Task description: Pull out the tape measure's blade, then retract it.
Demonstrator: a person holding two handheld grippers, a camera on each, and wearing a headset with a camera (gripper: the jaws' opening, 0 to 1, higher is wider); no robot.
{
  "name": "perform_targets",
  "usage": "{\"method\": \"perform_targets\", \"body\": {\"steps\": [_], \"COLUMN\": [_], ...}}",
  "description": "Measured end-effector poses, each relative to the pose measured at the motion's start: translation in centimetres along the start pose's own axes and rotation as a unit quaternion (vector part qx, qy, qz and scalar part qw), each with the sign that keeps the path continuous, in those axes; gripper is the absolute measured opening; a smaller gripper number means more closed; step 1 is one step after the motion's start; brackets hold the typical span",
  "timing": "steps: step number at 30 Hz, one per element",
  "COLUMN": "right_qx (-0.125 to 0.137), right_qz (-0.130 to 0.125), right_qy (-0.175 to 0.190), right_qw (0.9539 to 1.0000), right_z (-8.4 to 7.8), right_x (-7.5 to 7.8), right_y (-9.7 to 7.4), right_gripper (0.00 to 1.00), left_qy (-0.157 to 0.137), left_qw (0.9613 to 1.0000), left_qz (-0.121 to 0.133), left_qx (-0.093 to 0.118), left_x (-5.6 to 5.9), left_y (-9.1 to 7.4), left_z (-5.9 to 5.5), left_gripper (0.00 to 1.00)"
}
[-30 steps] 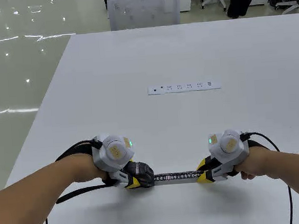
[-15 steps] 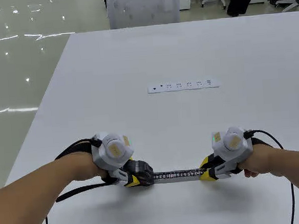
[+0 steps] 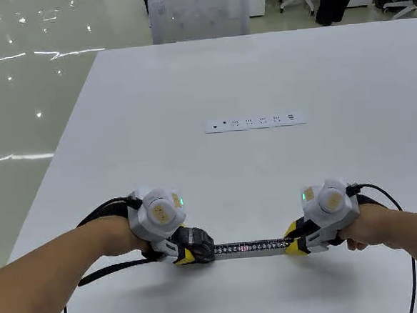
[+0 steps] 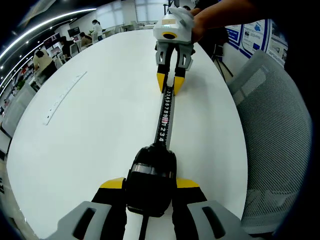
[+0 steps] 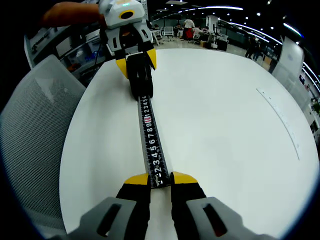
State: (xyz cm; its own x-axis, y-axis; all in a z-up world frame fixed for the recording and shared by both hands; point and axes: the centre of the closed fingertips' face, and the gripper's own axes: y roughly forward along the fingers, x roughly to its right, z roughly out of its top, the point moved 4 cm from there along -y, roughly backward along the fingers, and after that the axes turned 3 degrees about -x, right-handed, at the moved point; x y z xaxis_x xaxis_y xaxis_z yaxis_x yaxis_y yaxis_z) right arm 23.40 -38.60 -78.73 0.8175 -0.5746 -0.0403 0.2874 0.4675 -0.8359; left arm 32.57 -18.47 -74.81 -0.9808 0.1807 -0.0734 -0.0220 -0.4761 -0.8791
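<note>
Tape measure case (image 3: 195,244), black with a touch of yellow, sits close to the near edge of the white table (image 3: 259,67). It is clamped between the yellow-tipped jaws of the left gripper (image 3: 185,254), which squeeze it from both sides. Its blade (image 3: 252,246) is drawn out in a straight line along the tabletop, numbers facing up, with a red mark partway along. At the blade's free end the right gripper (image 3: 295,246) has its jaws pinched on the tip, one yellow pad on either side of the strip. The two grippers face each other with the blade stretched between them. A black cable (image 3: 383,198) loops back from the right gripper past the person's wrist. Farther out, around the middle of the table and well apart from the tape, a flat white power strip (image 3: 256,121) lies crosswise. Beyond the far edge stands a grey mesh-backed chair (image 3: 198,14), on a glossy pale floor (image 3: 26,105).
</note>
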Motion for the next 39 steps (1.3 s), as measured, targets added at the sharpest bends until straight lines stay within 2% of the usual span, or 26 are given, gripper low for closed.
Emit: {"method": "perform_targets", "body": {"steps": [5, 19, 39], "right_qx": [-0.001, -0.004, 0.0], "right_qz": [-0.002, -0.005, -0.003], "right_qy": [0.002, 0.007, 0.012], "right_qw": [1.0, 1.0, 0.9999], "right_z": [-0.5, -1.6, -3.2], "right_x": [-0.1, 0.4, 0.7], "right_y": [-0.7, -1.3, -2.1], "right_gripper": [0.13, 0.13, 0.13], "left_qy": [0.003, -0.009, -0.008], "left_qw": [1.0, 0.9999, 1.0], "left_qz": [-0.002, 0.003, -0.001], "left_qx": [-0.004, 0.004, 0.004], "left_x": [0.0, 0.0, 0.1], "left_y": [0.1, 0.0, 0.0], "left_z": [0.1, 0.0, 0.0], "left_gripper": [0.32, 0.32, 0.32]}}
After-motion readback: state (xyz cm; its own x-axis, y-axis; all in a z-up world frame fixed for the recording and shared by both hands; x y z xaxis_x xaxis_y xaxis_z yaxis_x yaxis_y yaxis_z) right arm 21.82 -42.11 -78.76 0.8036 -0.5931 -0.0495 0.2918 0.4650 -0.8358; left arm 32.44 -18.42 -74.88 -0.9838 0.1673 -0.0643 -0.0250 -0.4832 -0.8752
